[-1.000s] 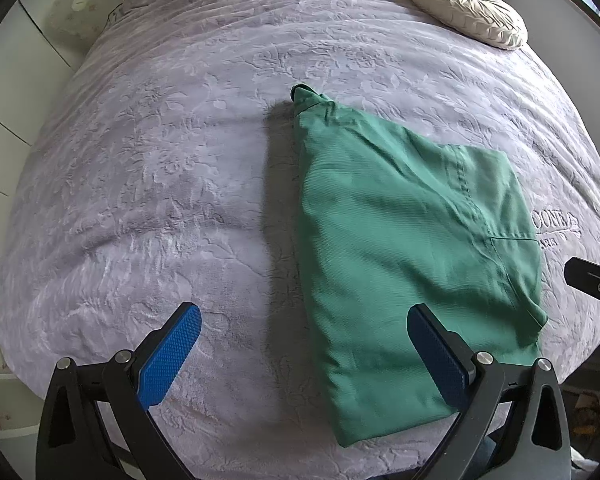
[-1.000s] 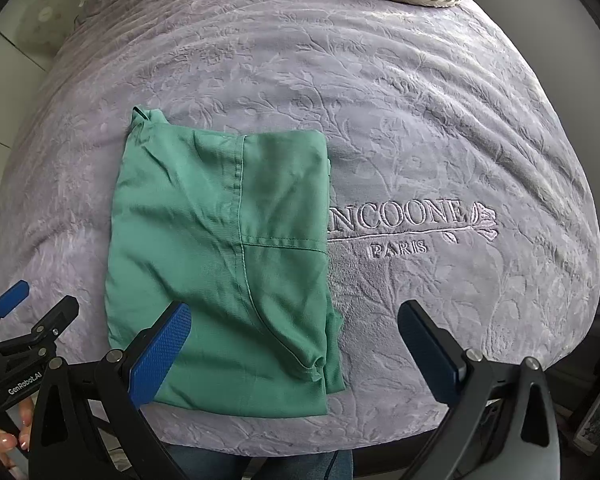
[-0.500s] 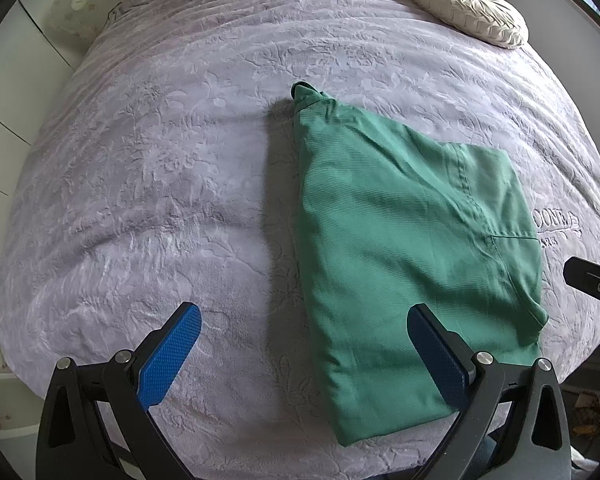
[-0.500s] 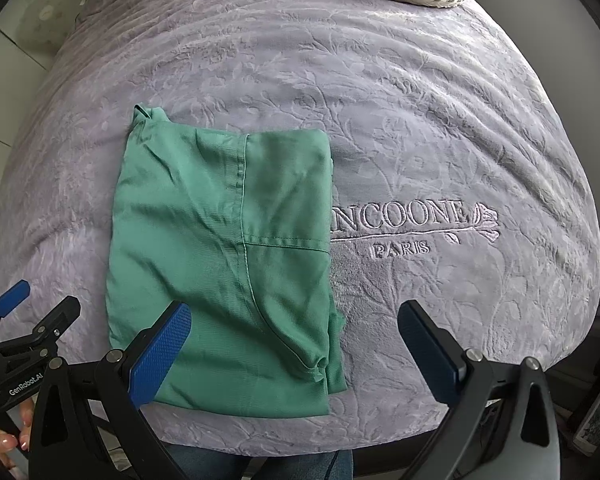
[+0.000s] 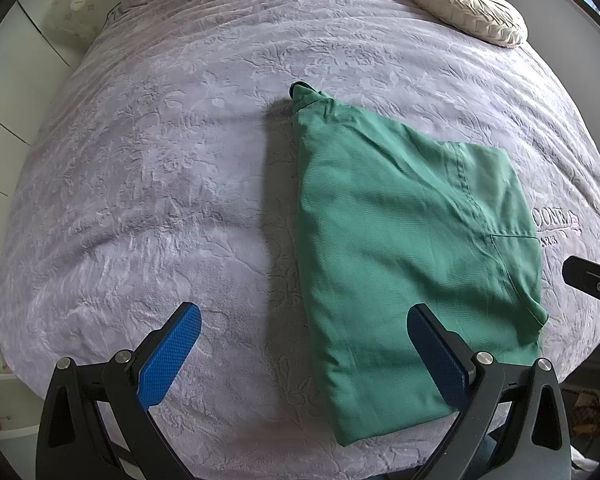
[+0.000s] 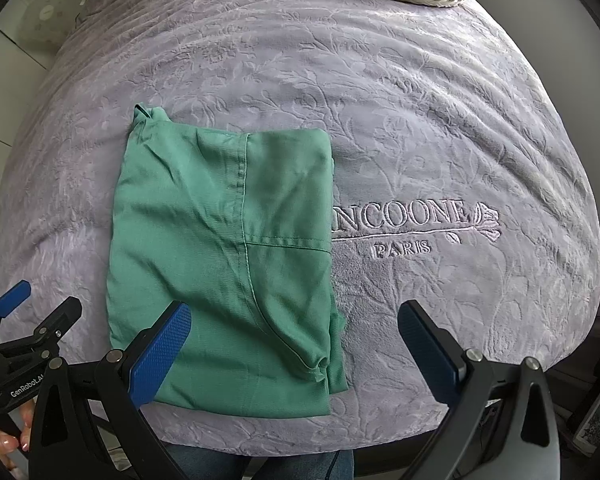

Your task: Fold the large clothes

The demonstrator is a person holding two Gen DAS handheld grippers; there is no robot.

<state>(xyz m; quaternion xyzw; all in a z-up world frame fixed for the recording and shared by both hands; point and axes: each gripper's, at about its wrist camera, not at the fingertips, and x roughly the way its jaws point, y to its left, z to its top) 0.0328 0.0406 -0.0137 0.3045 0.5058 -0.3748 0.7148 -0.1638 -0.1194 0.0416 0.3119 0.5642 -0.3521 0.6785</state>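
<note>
Nothing is shifting since a second ago: you are holding the left tool (image 5: 304,354) and right tool (image 6: 294,346) wide open and empty above the bed's (image 6: 420,128) near edge, while the folded green garment (image 6: 224,256) is lying flat, left of the embroidered lettering (image 6: 412,220).

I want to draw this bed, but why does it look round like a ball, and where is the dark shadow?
In both wrist views the fisheye lens bulges the purple blanket and darkens the corners; in the left wrist view a soft shadow lies on the blanket just left of the green clothes; in the right wrist view the stitched letters look sharp.
</note>
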